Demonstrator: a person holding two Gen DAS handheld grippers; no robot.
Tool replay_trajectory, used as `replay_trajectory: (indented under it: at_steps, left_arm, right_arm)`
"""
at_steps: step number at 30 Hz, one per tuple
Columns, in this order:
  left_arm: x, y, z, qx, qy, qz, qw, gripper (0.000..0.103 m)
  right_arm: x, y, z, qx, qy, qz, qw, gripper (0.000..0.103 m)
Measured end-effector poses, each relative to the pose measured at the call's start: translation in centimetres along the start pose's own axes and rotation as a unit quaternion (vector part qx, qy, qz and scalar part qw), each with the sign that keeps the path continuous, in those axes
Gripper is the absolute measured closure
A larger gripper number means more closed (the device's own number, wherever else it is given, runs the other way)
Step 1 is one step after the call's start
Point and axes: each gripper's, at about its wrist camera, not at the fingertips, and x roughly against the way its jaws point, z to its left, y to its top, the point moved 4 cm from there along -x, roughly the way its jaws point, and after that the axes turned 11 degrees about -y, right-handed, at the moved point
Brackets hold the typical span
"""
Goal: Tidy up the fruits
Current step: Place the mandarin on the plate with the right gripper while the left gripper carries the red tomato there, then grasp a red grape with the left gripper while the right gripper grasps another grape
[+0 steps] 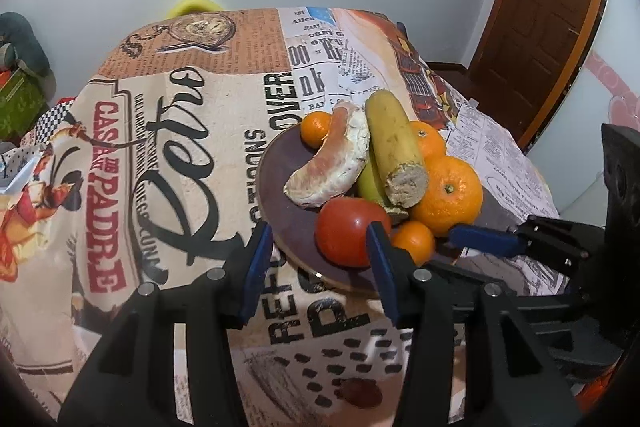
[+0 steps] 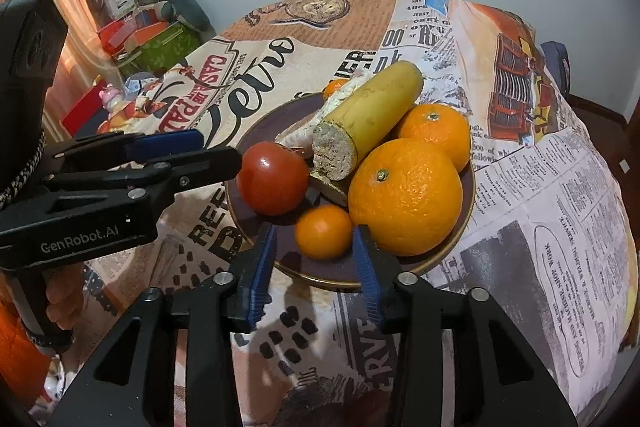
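Both jaws spread, nothing gripped: left gripper [image 1: 320, 259] beside tomato [image 1: 348, 231], right gripper [image 2: 314, 259] around small mandarin [image 2: 323, 231]. Green fruit [image 1: 370, 183] mostly hidden under banana [image 1: 394, 147].

Both wrist views look down and forward, close over the plate [image 1: 276, 163] [image 2: 468, 195]: the left from its near-left edge, the right from its near edge. They share plate, fruit, tablecloth [image 1: 168, 131] [image 2: 560, 187].

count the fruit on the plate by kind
oranges and mandarins: 4
bananas: 2
tomato: 1
peeled citrus segment: 1
total: 8
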Motion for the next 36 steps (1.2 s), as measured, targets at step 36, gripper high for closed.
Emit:
replay_trajectory:
  at_steps: [36]
  left_arm:
    - [3.9, -9.4, -2.7, 0.017, 0.014, 0.059, 0.998, 0.051]
  right_arm:
    - [6.6, -5.9, -3.2, -0.019, -0.054, 0.019, 0.998, 0.063]
